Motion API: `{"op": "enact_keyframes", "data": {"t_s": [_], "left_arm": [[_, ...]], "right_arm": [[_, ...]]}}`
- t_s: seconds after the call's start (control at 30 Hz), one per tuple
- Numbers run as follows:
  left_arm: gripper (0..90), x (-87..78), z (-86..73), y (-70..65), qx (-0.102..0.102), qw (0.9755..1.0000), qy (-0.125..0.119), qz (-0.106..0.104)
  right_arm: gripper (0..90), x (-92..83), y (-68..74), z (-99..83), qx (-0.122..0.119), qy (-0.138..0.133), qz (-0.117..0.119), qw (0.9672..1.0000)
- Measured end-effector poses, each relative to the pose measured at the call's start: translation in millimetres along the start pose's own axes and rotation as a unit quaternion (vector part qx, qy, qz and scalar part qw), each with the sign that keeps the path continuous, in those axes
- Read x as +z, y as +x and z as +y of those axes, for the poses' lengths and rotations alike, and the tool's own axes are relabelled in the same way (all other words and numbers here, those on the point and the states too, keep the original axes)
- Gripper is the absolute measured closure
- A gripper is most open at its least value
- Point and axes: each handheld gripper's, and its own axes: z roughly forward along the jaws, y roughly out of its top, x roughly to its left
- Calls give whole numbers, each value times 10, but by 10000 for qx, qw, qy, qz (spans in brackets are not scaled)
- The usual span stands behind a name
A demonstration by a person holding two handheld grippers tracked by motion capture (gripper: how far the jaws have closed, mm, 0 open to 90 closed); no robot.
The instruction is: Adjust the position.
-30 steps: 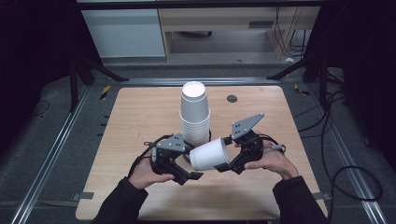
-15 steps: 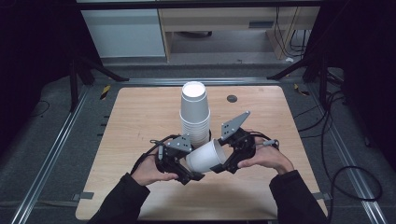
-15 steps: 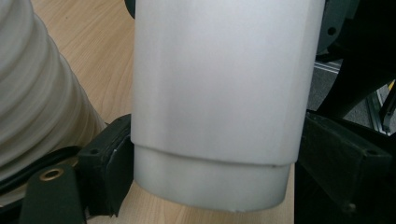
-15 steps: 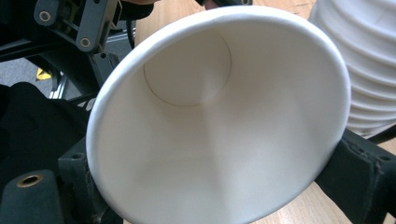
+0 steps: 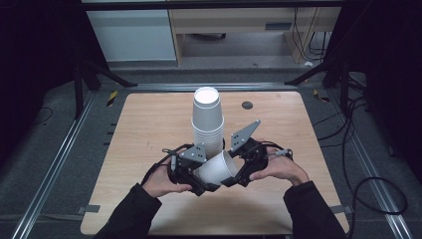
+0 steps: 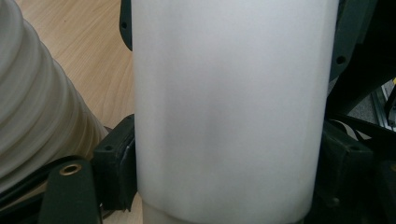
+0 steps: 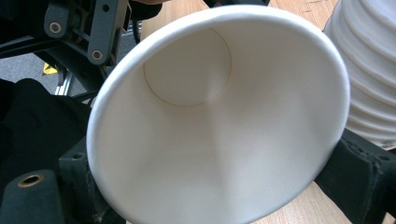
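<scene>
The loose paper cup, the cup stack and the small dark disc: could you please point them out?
loose paper cup (image 5: 217, 168), high view, its side wall.
cup stack (image 5: 207, 119), high view, upper side.
small dark disc (image 5: 247, 105), high view, its middle.

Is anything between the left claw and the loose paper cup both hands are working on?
Nothing visible. The left claw has just been closing, and its jaws now flank the loose cup at the base end. The right claw clamps the cup's rim end. The cup stack stands just behind, not in between.

No readable text or labels
</scene>
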Motion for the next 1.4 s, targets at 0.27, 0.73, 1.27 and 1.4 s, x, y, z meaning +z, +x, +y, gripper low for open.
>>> {"op": "enact_keyframes", "data": {"t_s": [0.27,0.73,1.27,1.4], "left_arm": [[230,20,-10,10,-28,10000,18,-51],[224,-44,-130,-6,-134,9996,-206,140],[220,-49,-218,-68,-404,9945,-847,471],[220,14,-201,-84,-367,9945,-862,462]], "right_arm": [[88,15,0,-3,1,27,-13,10000],[44,-214,87,-7,-14,-712,-361,9968],[41,-263,149,-330,542,-1480,-555,9859],[41,-235,140,-355,613,-1509,-537,9852]]}}
